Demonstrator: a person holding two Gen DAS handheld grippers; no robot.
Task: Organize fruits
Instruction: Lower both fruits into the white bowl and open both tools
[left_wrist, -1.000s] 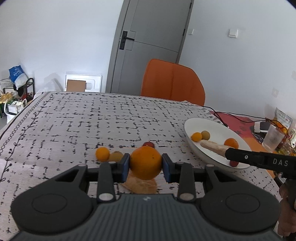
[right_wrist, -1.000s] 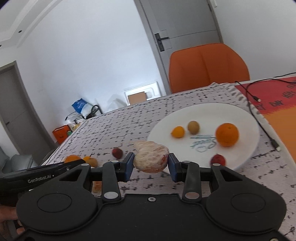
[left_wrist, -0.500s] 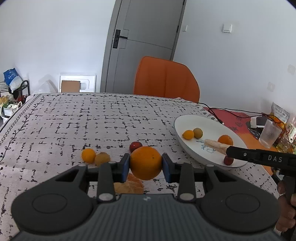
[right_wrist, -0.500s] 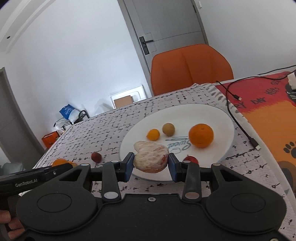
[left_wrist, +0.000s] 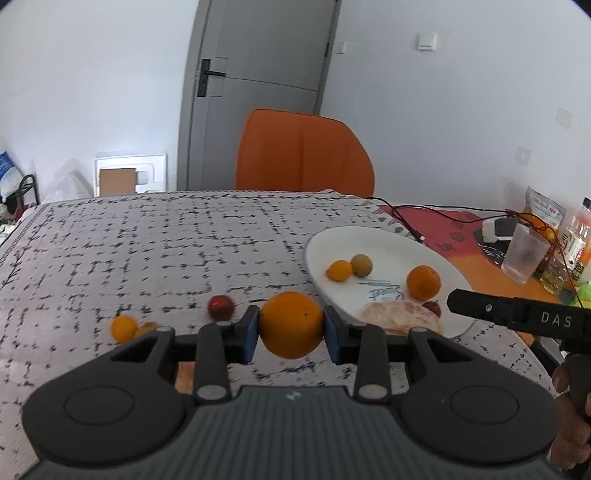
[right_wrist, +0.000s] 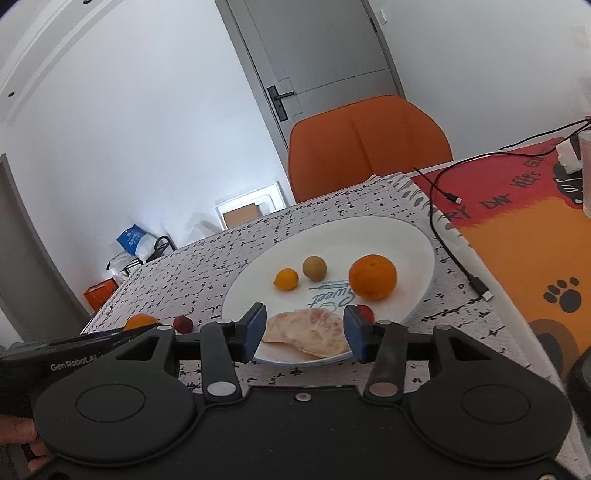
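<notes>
My left gripper (left_wrist: 291, 334) is shut on a large orange (left_wrist: 291, 324), held above the tablecloth just left of the white plate (left_wrist: 373, 240). My right gripper (right_wrist: 306, 334) is open, its jaws on either side of a peeled citrus piece (right_wrist: 308, 332) that lies on the near edge of the white plate (right_wrist: 406, 236). The plate also holds an orange (right_wrist: 372, 277), a small yellow citrus (right_wrist: 286, 279), a brown round fruit (right_wrist: 314, 268) and a small red fruit (right_wrist: 365, 312). On the cloth lie a red fruit (left_wrist: 220, 307), a small orange fruit (left_wrist: 124, 328) and a peel (left_wrist: 184, 374).
An orange chair (left_wrist: 304, 153) stands behind the table. A black cable (right_wrist: 458, 254) runs right of the plate over a red-orange mat (right_wrist: 524, 236). A glass (left_wrist: 523, 254), bottles and packets (left_wrist: 565, 236) stand at the right.
My right gripper carried the peeled citrus over the plate, then opened and left it on the plate's near edge. My left gripper moved right toward the plate with the orange.
</notes>
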